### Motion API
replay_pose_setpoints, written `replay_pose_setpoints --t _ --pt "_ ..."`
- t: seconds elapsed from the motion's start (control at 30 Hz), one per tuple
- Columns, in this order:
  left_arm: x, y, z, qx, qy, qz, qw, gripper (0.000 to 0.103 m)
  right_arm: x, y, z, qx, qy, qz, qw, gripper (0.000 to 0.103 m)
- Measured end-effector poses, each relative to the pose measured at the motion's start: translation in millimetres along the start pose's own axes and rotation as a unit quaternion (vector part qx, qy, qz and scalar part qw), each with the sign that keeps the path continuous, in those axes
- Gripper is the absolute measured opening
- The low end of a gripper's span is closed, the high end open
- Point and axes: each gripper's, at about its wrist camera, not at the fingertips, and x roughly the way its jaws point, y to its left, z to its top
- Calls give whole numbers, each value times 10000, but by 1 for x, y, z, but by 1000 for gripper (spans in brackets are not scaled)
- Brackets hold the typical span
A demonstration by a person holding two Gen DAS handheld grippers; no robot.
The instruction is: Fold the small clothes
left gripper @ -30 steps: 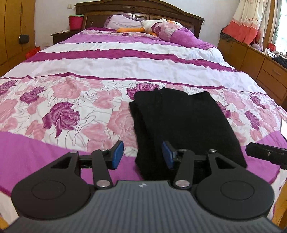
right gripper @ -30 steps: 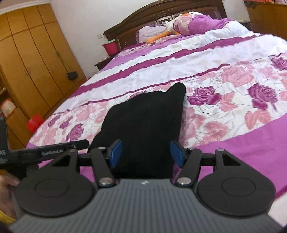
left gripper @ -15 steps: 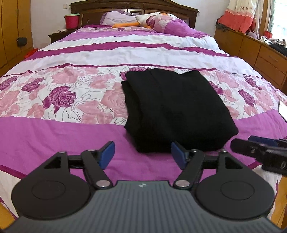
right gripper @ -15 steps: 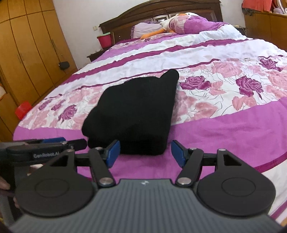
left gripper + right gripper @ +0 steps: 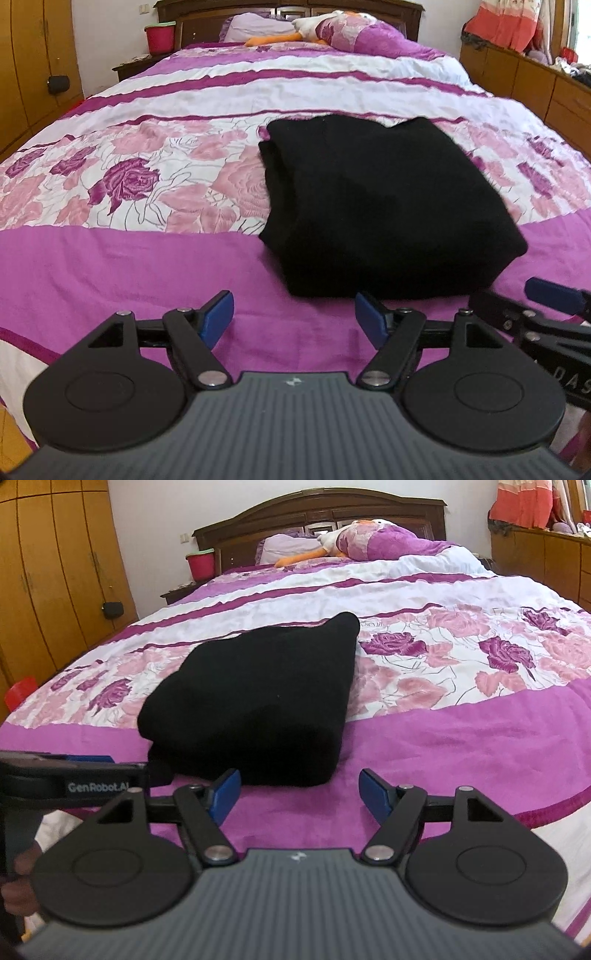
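I've both the left tongs (image 5: 294,318) and right tongs (image 5: 299,794) spread, empty, just short of the folded black garment (image 5: 384,206) on the bed (image 5: 129,266). A careless nudge could unfold it.

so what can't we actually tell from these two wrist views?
- Black garment: type and fold layers, both views; uniform black hides seams.
- Underside of the garment: hidden against the bedspread.
- Right gripper in left view: cut off by the frame edge.
- Dresser clutter: too small.
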Motion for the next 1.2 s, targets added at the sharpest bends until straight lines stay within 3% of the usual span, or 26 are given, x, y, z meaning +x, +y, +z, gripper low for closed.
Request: replay_pose_setpoints --t 0.3,1.2 --pt "12 -3 -3 36 159 22 9999 78 13 -4 -6 199 200 -49 9996 72" --pt "11 -7 -5 82 168 40 9998 78 10 -2 -7 185 178 23 9997 72"
